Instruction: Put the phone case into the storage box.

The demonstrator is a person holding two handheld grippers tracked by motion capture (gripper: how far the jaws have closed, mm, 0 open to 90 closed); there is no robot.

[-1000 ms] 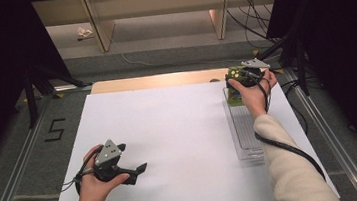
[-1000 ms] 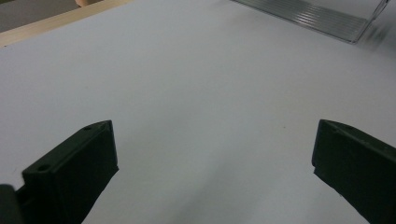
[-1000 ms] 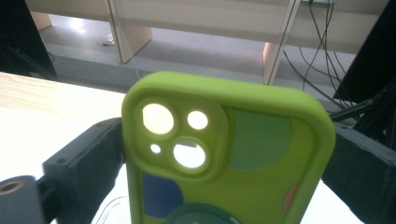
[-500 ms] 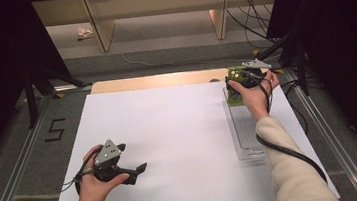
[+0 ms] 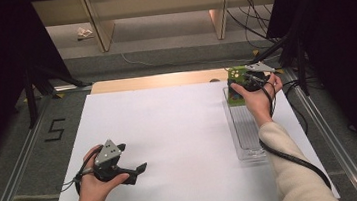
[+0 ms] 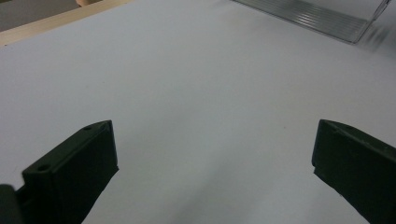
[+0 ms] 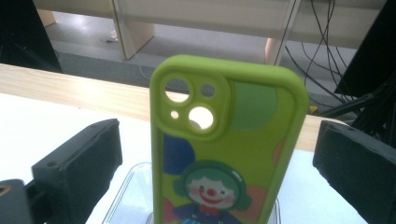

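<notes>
The white bench [image 5: 179,130] carries a clear tray [image 5: 243,124] at far right, where a green phone case [image 7: 224,140] stands upright between the wide right gripper [image 5: 250,80]; closing off-centre could topple it. Left gripper [image 6: 210,154] rests wide, empty.

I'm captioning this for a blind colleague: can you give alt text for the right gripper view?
An upright lime-green phone case with a clown print stands between the right gripper's two open black jaws, untouched by either. Its base sits in a clear plastic tray on the white table.
</notes>
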